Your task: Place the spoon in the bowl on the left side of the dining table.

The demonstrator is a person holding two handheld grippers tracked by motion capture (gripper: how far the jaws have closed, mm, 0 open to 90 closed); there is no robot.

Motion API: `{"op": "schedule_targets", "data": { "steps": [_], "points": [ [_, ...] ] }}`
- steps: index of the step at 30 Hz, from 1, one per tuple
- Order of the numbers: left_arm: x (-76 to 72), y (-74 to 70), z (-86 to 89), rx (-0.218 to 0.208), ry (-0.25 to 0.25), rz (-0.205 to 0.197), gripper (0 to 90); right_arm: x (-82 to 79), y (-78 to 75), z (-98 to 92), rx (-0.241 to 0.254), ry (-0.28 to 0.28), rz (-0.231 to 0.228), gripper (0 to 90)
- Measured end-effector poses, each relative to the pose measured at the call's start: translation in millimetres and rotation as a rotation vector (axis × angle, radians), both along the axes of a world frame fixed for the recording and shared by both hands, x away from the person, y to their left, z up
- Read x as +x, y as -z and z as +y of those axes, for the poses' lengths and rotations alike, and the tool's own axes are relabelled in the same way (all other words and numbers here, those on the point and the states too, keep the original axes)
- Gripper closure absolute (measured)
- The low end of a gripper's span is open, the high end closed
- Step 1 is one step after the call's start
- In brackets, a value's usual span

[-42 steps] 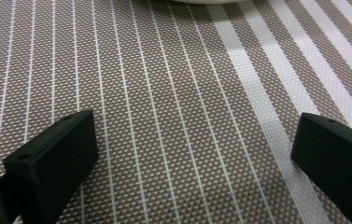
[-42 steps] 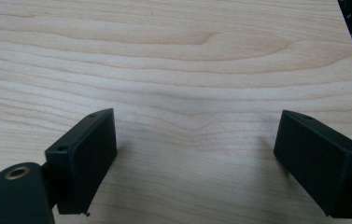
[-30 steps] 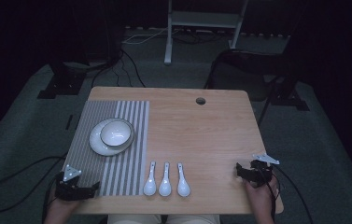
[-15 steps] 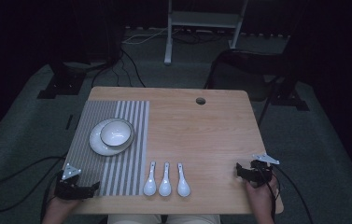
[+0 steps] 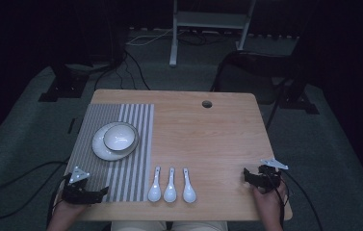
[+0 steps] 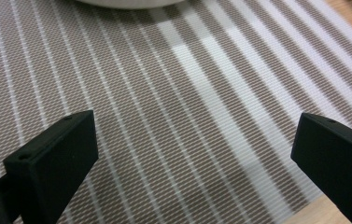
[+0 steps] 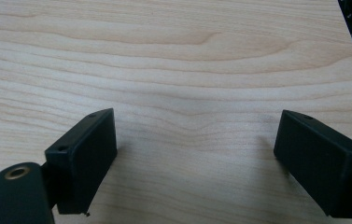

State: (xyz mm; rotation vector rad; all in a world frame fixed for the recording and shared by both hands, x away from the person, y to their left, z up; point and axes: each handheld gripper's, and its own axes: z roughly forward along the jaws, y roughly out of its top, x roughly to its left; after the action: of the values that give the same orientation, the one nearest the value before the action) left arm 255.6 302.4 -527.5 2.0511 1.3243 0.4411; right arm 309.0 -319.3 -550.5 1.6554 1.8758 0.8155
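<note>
Leftmost, the left gripper [image 5: 103, 191] is held low over the near edge of the striped placemat [image 5: 97, 126], its jaws spread wide apart with nothing between them; in the left gripper view the mat's weave is seen between the jaws. Farther back on the mat a white plate [image 5: 101, 150] is set, and a white bowl [image 5: 120, 136] is stacked in it. Just right of the mat, three white spoons [image 5: 170, 186] are laid side by side on the bare wooden table [image 5: 208, 139], bowls toward the person, well apart from either gripper. At the table's near right corner the right gripper [image 5: 246, 176] is held, its jaws likewise wide apart and empty over bare wood.
</note>
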Motion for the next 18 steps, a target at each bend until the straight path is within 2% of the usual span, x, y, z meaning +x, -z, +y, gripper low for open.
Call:
{"op": "schedule_targets", "data": {
  "steps": [8,18],
  "points": [
    [5.0,-10.6,-17.8,-0.018,0.049,-0.017,0.7,0.0,0.0,0.0,0.000,0.000,0.000,12.5],
    [11.0,-17.5,-43.9,-0.034,0.116,-0.017,0.7,0.0,0.0,0.0,0.001,0.000,0.000,12.5]
  ]
}}
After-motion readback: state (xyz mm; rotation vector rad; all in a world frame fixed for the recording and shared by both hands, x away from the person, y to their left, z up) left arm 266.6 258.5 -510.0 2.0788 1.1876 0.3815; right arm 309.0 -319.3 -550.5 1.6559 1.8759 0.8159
